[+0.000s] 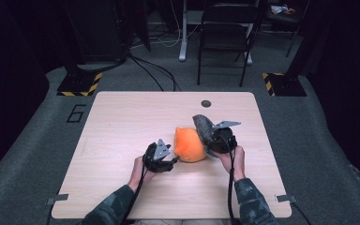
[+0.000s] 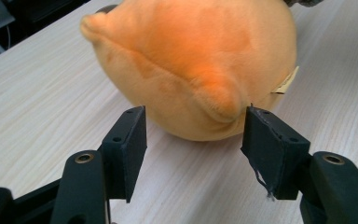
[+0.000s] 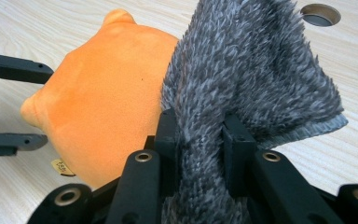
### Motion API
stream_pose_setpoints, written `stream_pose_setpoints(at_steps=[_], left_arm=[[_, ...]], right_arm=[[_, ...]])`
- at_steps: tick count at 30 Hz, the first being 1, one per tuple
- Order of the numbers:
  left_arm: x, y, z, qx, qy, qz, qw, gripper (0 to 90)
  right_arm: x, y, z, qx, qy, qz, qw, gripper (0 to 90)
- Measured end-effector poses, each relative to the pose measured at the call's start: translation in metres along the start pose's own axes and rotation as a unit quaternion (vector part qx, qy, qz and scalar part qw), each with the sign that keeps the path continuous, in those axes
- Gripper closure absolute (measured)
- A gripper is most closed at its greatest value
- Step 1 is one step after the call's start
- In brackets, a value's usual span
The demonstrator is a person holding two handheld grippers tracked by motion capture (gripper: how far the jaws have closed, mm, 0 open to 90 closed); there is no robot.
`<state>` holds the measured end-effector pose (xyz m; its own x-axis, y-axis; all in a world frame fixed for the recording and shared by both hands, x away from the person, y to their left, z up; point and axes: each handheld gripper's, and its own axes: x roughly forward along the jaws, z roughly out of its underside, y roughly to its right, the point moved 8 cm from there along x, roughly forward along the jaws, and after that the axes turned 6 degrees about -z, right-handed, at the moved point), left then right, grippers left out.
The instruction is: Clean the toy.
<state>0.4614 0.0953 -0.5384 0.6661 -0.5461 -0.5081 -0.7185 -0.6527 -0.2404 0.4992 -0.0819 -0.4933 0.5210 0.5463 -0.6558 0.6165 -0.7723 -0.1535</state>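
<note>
Table point(image 1: 122, 140) of pale wood takes the middle of the high view, with a small round hole point(image 1: 206, 103) near its far edge. Beyond the table, on the grey floor, a black folding chair point(image 1: 225, 37) stands, and two stand bases with yellow and black stripes point(image 1: 80, 83) are at the far left and far right.

On the table, a little right of its centre and toward the near side, lies the orange plush toy point(image 1: 190, 144), round and soft, with a small paper tag point(image 2: 286, 83) at its side. It lies between the two grippers.

Over the right part of the toy, and touching it, a grey fuzzy cloth point(image 1: 203, 127) is held up. The right gripper point(image 3: 199, 135) is closed on this cloth: in the right gripper view both pads press the fabric from two sides, and the cloth rises above the jaws and spreads out to the right. The person's right hand point(image 1: 232, 159) holds this gripper just right of the toy.

The left gripper point(image 2: 193, 135) is at the near left side of the toy, in the person's left hand point(image 1: 140, 171). Its jaws stand apart, and they hold nothing. A corner of the toy sits between the two pads point(image 2: 130, 140), but the pads do not press on it; a gap shows on each side
</note>
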Motion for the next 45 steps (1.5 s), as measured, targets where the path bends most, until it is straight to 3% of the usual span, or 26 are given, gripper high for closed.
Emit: stream_pose_setpoints(at_steps=[7,13,15,17,21,24,29,39,42,45], left_arm=[[0.010,0.009,0.001,0.041,0.005,-0.018,0.9990,43.3],[0.012,0.009,0.000,0.006,0.015,-0.008,0.9998,65.9],[0.011,0.010,-0.002,-0.002,0.016,-0.007,0.9998,69.8],[0.011,0.011,-0.003,-0.005,0.016,-0.004,0.9999,71.7],[0.008,0.009,-0.005,-0.032,0.013,0.012,0.9993,73.6],[0.004,0.007,-0.010,-0.063,0.015,0.025,0.9976,74.2],[-0.002,0.002,-0.017,-0.095,0.022,0.033,0.9946,74.4],[-0.012,0.002,-0.026,-0.116,0.030,0.048,0.9917,74.2],[-0.011,0.005,-0.027,-0.117,0.029,0.054,0.9913,74.0],[-0.010,0.005,-0.025,-0.115,0.027,0.055,0.9915,73.8]], right_arm=[[0.001,0.000,0.000,0.001,0.001,-0.001,1.0000,71.9],[0.000,-0.001,-0.001,0.000,0.002,-0.003,1.0000,71.8],[-0.001,-0.001,-0.001,-0.003,0.003,0.001,1.0000,71.9],[-0.004,-0.001,-0.002,-0.005,0.002,0.002,1.0000,71.9],[-0.011,-0.001,-0.007,-0.002,0.010,0.000,0.9999,71.8],[-0.017,-0.004,-0.012,-0.006,0.015,-0.002,0.9999,71.9],[-0.028,-0.019,-0.022,-0.022,0.028,-0.011,0.9993,71.9],[-0.032,-0.076,-0.040,-0.059,0.044,-0.081,0.9940,71.7],[-0.022,-0.083,-0.038,-0.065,0.035,-0.086,0.9936,71.6],[-0.010,-0.078,-0.030,-0.064,0.017,-0.079,0.9947,71.5]])
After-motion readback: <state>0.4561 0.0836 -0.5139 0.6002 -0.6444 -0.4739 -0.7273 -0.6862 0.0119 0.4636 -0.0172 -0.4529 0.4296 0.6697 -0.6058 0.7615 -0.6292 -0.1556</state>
